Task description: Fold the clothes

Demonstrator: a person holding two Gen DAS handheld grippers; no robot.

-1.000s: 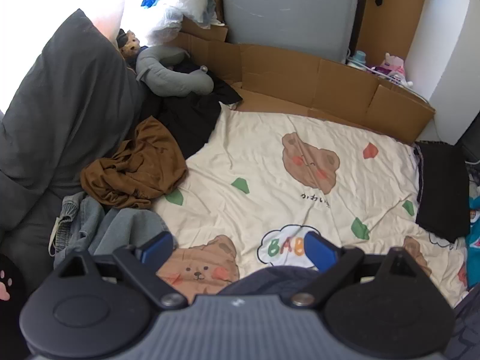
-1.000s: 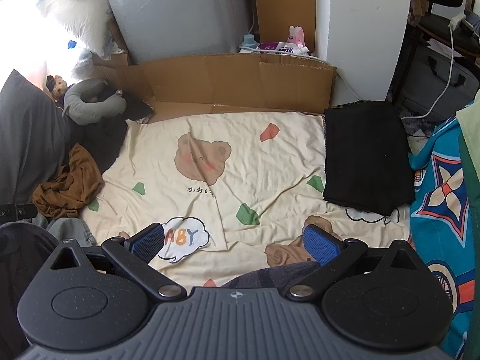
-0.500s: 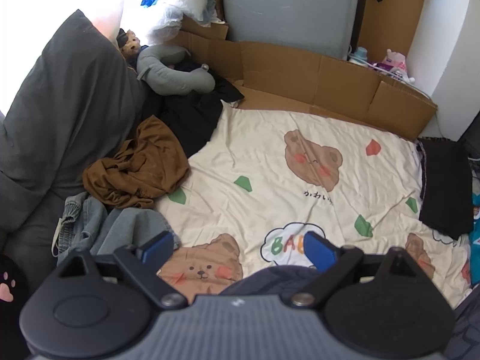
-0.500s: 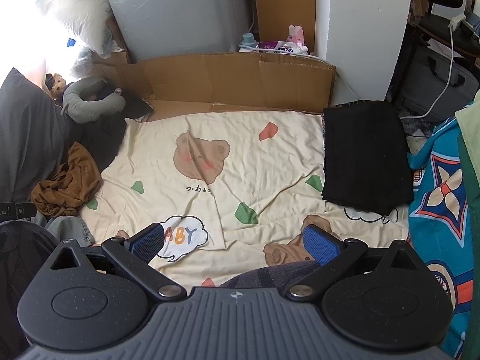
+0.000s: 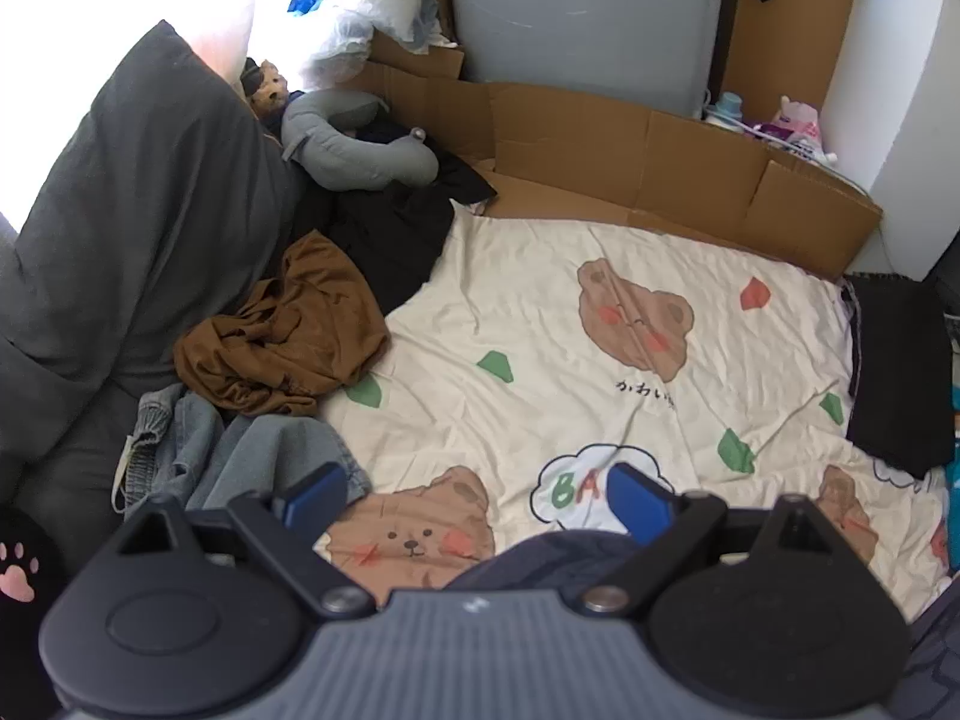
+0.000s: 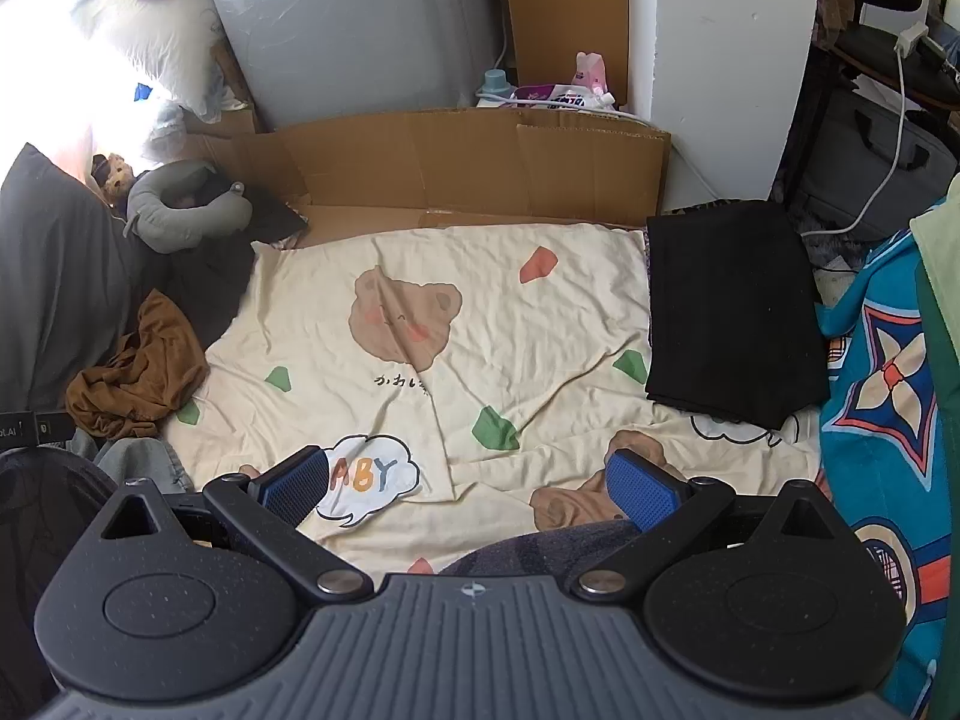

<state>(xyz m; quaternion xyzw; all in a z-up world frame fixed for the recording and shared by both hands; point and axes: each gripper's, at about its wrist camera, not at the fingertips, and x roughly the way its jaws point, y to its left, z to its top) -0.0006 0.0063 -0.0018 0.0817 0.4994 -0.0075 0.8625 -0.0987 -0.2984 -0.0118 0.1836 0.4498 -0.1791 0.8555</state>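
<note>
Left wrist view. Left gripper (image 5: 477,495): jaws spread wide, nothing between the blue pads; it hangs above the near edge of the cream bear-print sheet (image 5: 540,324). Unfolded stock lies in a heap at the left margin of the sheet: brown garment (image 5: 282,330), crumpled; denim garment (image 5: 240,456), bunched just beside the left pad; black garment (image 5: 390,228), loose, behind the brown one and under the grey neck pillow (image 5: 354,144). Grey pillow (image 5: 132,210) leans at far left. Folded black garment (image 5: 897,366) lies flat at the sheet's right edge. Change over the last second: the framing has slid slightly, with the heap sitting a little further right and lower in the picture; jaw spread is unchanged. Judgement: a small drift of the hand, no approach begun.

Right wrist view. Right gripper (image 6: 474,483): jaws wide apart, empty, over the near edge of the sheet (image 6: 480,300). Folded black garment (image 6: 729,306), a neat rectangle at the right edge, well apart from the heap; brown garment (image 6: 141,366) at left. Cardboard (image 6: 474,162) stands behind. Change: almost none.

Task status, judged: one piece looks finished and set aside; the middle of the sheet is bare, so fetching the next garment from the left heap seems due.
</note>
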